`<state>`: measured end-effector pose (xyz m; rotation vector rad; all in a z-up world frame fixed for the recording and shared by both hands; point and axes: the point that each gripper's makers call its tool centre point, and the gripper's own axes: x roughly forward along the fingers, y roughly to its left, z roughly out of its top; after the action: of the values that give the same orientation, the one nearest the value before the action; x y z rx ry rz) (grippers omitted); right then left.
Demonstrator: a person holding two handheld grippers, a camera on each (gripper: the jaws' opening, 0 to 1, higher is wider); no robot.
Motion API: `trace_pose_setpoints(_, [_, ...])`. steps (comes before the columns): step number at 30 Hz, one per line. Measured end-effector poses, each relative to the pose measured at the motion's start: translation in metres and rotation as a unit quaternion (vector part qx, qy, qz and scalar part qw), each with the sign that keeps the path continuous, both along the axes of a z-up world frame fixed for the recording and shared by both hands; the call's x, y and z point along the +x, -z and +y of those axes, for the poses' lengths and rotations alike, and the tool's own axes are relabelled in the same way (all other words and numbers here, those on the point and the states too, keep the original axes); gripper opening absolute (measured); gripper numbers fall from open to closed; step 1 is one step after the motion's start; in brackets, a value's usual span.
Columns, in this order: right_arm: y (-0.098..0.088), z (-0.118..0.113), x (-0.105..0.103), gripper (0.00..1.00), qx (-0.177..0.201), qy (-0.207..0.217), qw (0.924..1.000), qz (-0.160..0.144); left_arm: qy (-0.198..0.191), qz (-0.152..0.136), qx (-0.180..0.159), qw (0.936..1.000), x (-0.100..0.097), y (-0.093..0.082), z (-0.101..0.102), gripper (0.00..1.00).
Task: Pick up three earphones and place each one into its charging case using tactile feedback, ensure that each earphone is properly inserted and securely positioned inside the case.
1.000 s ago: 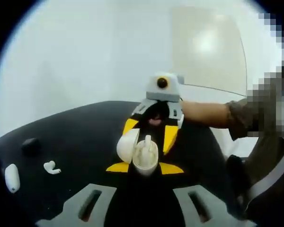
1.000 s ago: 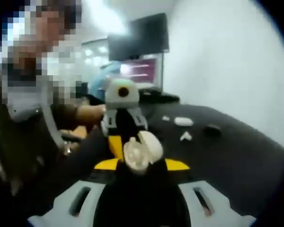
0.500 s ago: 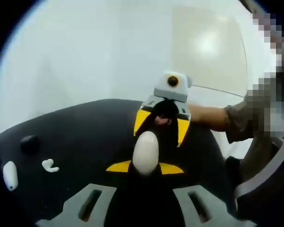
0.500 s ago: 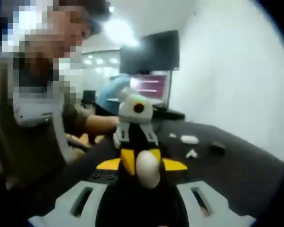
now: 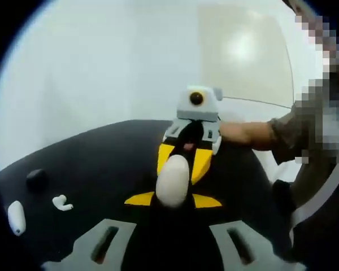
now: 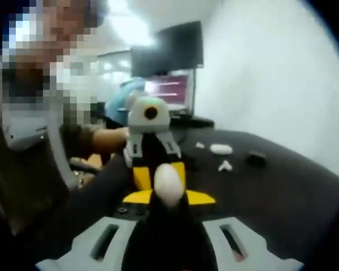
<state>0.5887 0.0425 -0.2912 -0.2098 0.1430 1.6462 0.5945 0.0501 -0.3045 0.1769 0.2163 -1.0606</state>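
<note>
Case closed, pinched in left claw | right claw jaws spread, touching lid, empty | risk: case slips, falls onto worktop

Charging case between both hand-held grippers, loose earphone on table at left

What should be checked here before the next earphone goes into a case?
1. White case lid shut: ok.
2. Case held off the black table: ok, between the left gripper and right gripper.
3. Which gripper bears it: cannot tell.
4. Loose earphone free on the table: ok.
5. Second white case beside it, shut: ok.
6. Earphone seated inside the held case: cannot tell.
</note>
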Motion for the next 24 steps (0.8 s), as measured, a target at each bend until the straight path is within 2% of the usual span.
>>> trace_pose_setpoints(2, [-0.003, -0.003, 0.005, 0.22, 0.004, 0.016, 0.999, 0.042, -0.009, -0.058, -0.014, 0.9982, 0.001, -0.015, 0.005, 0.26])
trace_pose_setpoints(5, [-0.004, -0.007, 0.018, 0.21, 0.004, 0.047, 0.9945, 0.093, -0.024, -0.118, -0.044, 0.9918, 0.001, -0.037, 0.013, 0.26])
trace_pose_setpoints(8, [-0.003, -0.007, 0.026, 0.22, 0.01, 0.064, 0.993, 0.099, -0.062, -0.133, -0.117, 0.9822, 0.008, -0.065, 0.032, 0.28])
trace_pose_setpoints(10, [-0.001, -0.008, 0.032, 0.22, 0.008, 0.077, 0.9922, 0.098, -0.104, -0.153, -0.159, 0.9699, 0.016, -0.082, 0.053, 0.3])
trace_pose_setpoints(12, [0.003, -0.009, 0.04, 0.25, 0.003, 0.098, 0.9906, 0.094, -0.131, -0.155, -0.187, 0.9611, 0.022, -0.091, 0.067, 0.31])
trace_pose_setpoints(13, [0.005, -0.01, 0.046, 0.26, 0.0, 0.107, 0.9912, 0.078, -0.141, -0.156, -0.194, 0.9581, 0.024, -0.092, 0.073, 0.31])
trace_pose_setpoints(17, [0.005, -0.011, 0.052, 0.29, 0.006, 0.124, 0.9895, 0.075, -0.162, -0.144, -0.213, 0.9527, 0.032, -0.093, 0.085, 0.3])
trace_pose_setpoints(20, [0.002, -0.015, 0.058, 0.31, 0.019, 0.138, 0.9888, 0.053, -0.165, -0.141, -0.236, 0.9473, 0.033, -0.098, 0.089, 0.3])
trace_pose_setpoints(24, [-0.005, -0.019, 0.07, 0.47, 0.037, 0.162, 0.9855, 0.034, -0.19, -0.156, -0.243, 0.9384, 0.038, -0.102, 0.098, 0.29])
